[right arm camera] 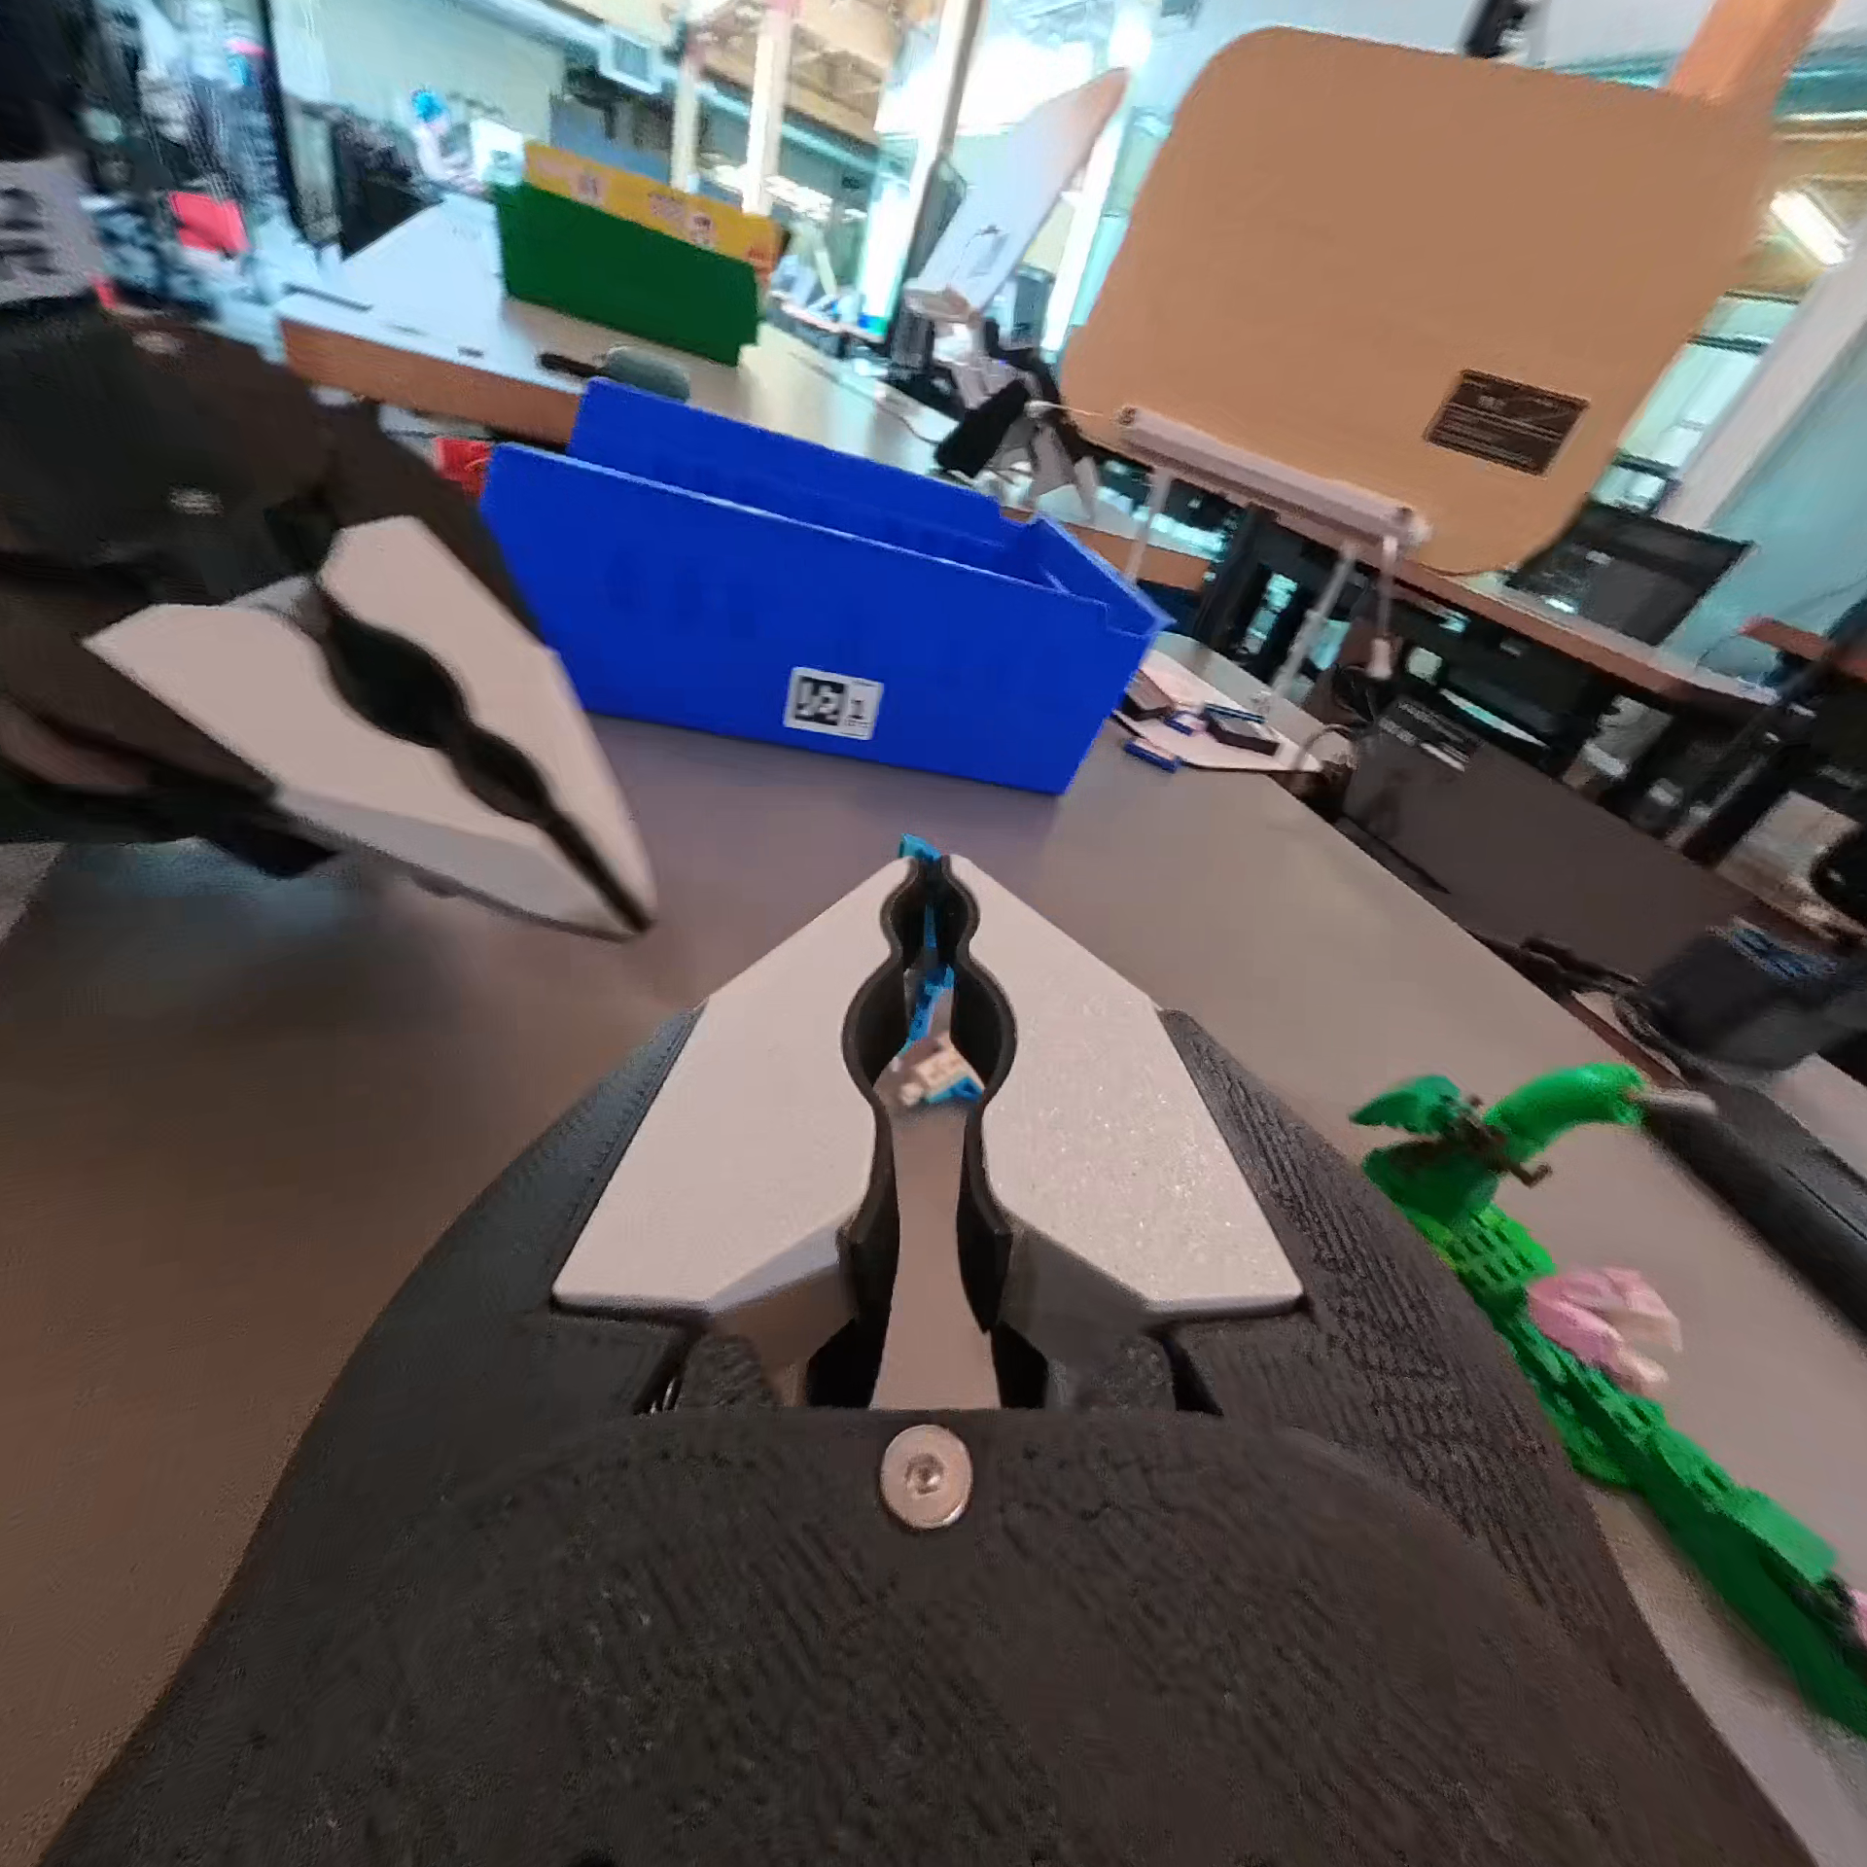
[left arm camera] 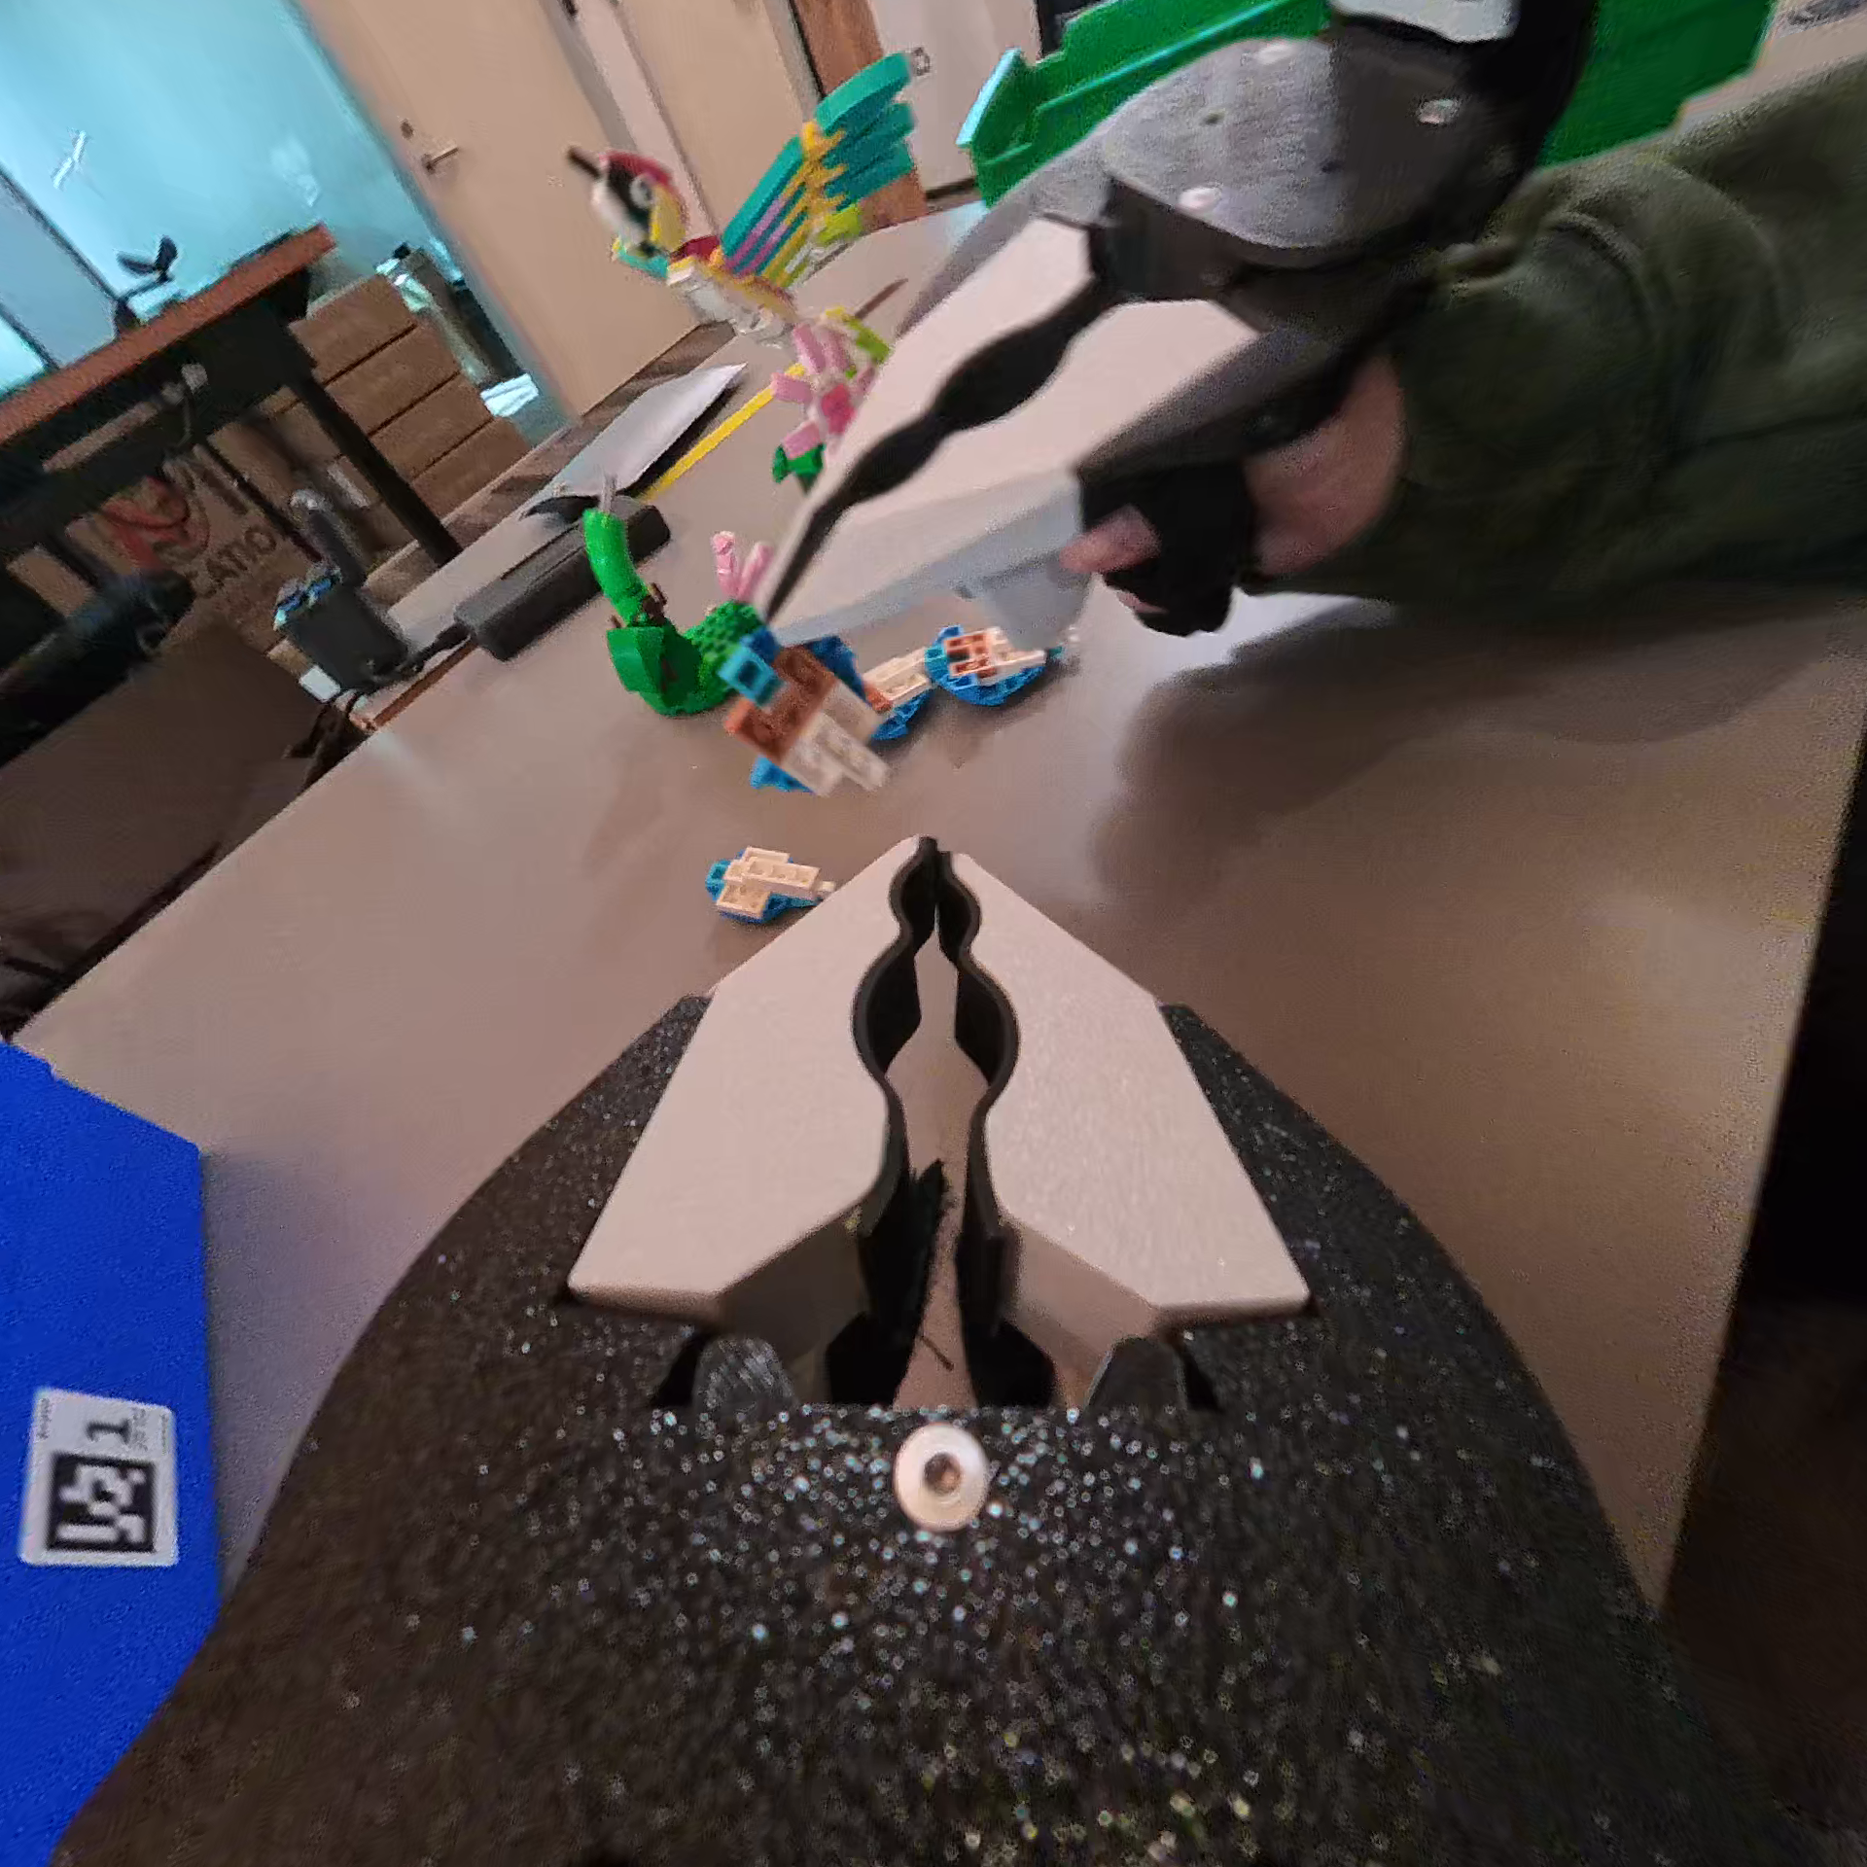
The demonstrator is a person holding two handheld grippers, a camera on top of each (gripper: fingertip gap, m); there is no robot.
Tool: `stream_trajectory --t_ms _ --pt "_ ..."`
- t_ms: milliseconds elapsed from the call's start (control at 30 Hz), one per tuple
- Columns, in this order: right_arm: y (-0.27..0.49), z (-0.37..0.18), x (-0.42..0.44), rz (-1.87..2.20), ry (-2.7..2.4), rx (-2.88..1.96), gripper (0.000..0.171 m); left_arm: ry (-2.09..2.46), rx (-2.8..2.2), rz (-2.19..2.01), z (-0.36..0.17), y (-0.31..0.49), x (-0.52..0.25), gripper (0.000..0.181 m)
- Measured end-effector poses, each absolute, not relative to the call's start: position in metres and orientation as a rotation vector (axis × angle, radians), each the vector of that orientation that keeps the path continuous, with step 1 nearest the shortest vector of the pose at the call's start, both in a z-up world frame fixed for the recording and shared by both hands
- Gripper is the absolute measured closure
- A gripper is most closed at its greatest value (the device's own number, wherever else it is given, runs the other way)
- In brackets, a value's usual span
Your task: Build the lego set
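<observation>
Left hand-held gripper (left arm camera: 931, 859): fingers together, empty, above tabletop (left arm camera: 1313, 909).
Right hand-held gripper (right arm camera: 935, 864): clamped on blue-and-white brick piece (right arm camera: 935, 995), long axis along fingers.

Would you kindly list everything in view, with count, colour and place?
Blue bin: one, table's far side, tag on its front.
Brick clusters: about four, blue, white and brown; one small before the left tongs, one hanging from the right tongs.
Green brick stem: one, pink bloom, right of the right tongs.
Brick bird: one, multicoloured, far end.
Table: one, grey.
Left tongs: shut, empty.
Right tongs: shut on a blue brick piece.
</observation>
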State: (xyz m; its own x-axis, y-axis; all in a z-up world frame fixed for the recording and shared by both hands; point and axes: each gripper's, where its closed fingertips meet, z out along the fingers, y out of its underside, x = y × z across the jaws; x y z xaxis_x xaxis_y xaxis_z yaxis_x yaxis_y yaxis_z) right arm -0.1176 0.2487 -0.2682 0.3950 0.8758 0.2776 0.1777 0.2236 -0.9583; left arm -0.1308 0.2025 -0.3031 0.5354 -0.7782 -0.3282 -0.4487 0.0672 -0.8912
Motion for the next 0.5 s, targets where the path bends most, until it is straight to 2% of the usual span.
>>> stream_trajectory --t_ms 33,133,267,367,400,433,500 --pt "0.243 -0.27 -0.123 0.653 -1.117 -1.265 0.171 1.044 -1.59 -0.349 -0.305 0.207 -0.133 0.181" --pt "0.236 -0.268 -0.126 0.753 -1.129 -1.252 0.171 0.919 -1.64 -0.406 -0.305 0.215 -0.145 0.181" --pt "0.221 -0.253 -0.126 1.097 -1.073 -1.211 0.171 0.776 -1.614 -0.723 -0.285 0.209 -0.139 0.163" --pt "0.204 -0.251 -0.13 1.2 -1.135 -1.164 0.171 0.745 -1.576 -0.945 -0.275 0.198 -0.127 0.149" --pt "0.198 -0.251 -0.132 1.221 -1.166 -1.146 0.171 0.747 -1.576 -0.978 -0.274 0.196 -0.124 0.154" --pt "0.191 -0.252 -0.134 1.238 -1.197 -1.131 0.171 0.775 -1.579 -0.992 -0.276 0.192 -0.121 0.167" --pt "0.186 -0.255 -0.135 1.246 -1.238 -1.125 0.171 0.823 -1.602 -0.964 -0.282 0.19 -0.12 0.167"
